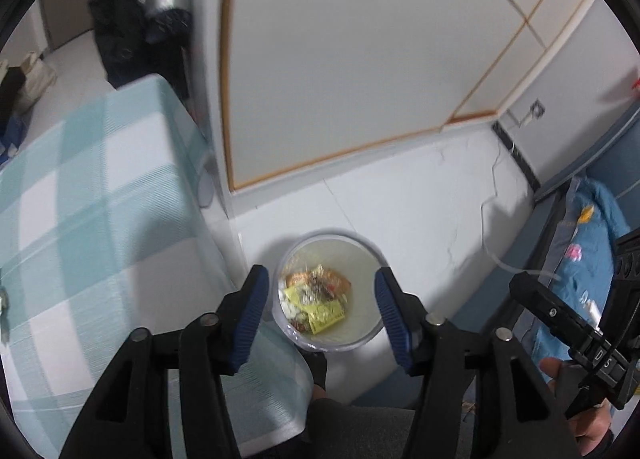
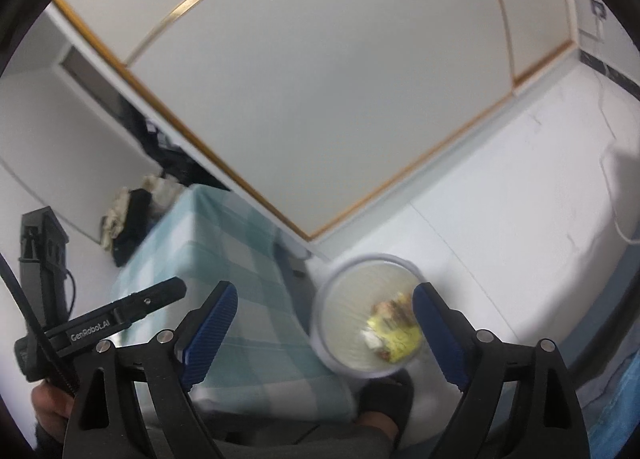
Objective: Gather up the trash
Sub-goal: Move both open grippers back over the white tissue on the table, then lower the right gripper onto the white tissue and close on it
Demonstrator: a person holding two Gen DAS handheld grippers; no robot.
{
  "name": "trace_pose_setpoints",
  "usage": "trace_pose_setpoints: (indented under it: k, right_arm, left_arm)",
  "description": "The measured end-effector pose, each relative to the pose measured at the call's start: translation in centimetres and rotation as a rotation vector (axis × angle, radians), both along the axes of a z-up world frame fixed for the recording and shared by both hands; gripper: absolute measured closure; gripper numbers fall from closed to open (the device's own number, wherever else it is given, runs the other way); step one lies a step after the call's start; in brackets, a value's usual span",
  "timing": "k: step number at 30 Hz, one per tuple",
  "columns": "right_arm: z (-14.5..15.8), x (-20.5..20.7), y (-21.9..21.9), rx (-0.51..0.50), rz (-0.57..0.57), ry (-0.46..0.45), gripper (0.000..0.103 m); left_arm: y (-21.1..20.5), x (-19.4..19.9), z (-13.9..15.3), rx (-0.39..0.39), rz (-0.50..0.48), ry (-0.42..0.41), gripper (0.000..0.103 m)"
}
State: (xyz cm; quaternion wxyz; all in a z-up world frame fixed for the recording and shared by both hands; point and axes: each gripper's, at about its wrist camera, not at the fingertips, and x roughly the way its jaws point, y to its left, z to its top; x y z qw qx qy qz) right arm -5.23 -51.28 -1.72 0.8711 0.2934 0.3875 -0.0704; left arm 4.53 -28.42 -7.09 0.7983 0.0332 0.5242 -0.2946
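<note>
**A:** Left wrist view first: where is the trash?

**B:** It lies in the bin (image 1: 326, 291), a round white bin lined with a clear bag, standing on the pale floor (image 1: 400, 199). The trash (image 1: 316, 299) is a heap of yellow and orange wrappers and some white scraps at the bottom. Blur keeps me from telling the pieces apart.

**A:** And the left gripper (image 1: 318, 315)?

**B:** Above the bin, pointing down at it. Its jaws stand partly apart, with nothing between the blue pads; the bin only shows through the gap, far below.

**A:** What sits beside the bin?

**B:** Left of the bin is a bed (image 1: 100, 199) with a pale green checked cover, its corner overlapping the bin's rim in this view. Behind the bin is a white wardrobe door (image 1: 360, 59) with a thin wooden trim. Right of the bin, a blue quilt (image 1: 588, 259) is cut off by the picture's edge.

**A:** Does the right wrist view agree?

**B:** Yes. The right gripper (image 2: 324, 335) hangs above the bin (image 2: 352, 323) too, jaws wide and empty. The trash (image 2: 394, 329) is smeared by motion and partly hidden behind the right-hand pad. A dark sock-clad foot (image 2: 386, 395) shows just below the bin, its heel out of sight. The left gripper (image 2: 160, 295) pokes in at the far left, only partly visible.
</note>
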Motion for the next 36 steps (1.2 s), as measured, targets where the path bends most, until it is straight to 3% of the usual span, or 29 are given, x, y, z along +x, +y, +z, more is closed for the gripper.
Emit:
trace_pose_setpoints:
  k: [3, 13, 19, 26, 36]
  right_arm:
    - [2.2, 0.0, 1.6, -0.057, 0.03, -0.04, 0.013]
    - [8.8, 0.9, 7.6, -0.131, 0.126, -0.165, 0.011]
    - [11.1, 2.2, 12.1, -0.153, 0.208, -0.208, 0.011]
    - [11.6, 4.9, 16.8, -0.122, 0.301, -0.239, 0.011]
    - [10.2, 9.4, 24.2, -0.111, 0.416, -0.228, 0.011]
  left_arm:
    - [1.8, 0.0, 1.5, -0.012, 0.039, -0.072, 0.045]
    - [8.1, 0.4, 4.9, -0.057, 0.163, -0.183, 0.042]
    - [12.1, 0.1, 6.9, -0.064, 0.231, -0.253, 0.034]
    - [16.8, 0.9, 8.3, -0.037, 0.346, -0.288, 0.029]
    - [24.7, 2.3, 8.1, -0.019, 0.501, -0.312, 0.028]
